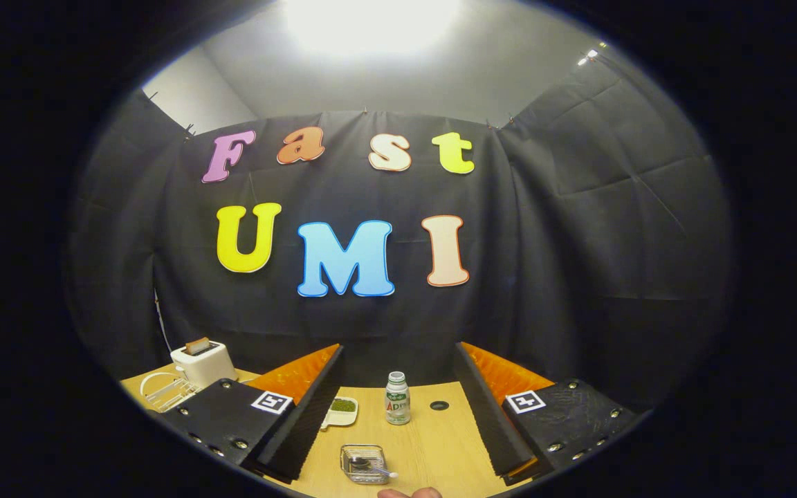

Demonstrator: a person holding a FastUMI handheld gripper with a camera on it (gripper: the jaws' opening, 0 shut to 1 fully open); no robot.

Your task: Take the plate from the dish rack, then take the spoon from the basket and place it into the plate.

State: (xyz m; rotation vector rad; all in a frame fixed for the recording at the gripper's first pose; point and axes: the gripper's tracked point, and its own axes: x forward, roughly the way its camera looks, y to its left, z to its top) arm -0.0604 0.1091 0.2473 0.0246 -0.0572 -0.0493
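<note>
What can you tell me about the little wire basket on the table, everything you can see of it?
The basket is a small, shiny, rectangular metal mesh container sitting flat on the wooden table, between the open gripper fingers and nearer than the bottle. A spoon lies inside it, its handle poking out over the rim. Nothing grips the basket; a fingertip shows just beside it.

Wooden table carries 1 white toaster with a slice of toast in its slot, 1 small white-capped bottle, and 1 white dish of green contents.
</note>
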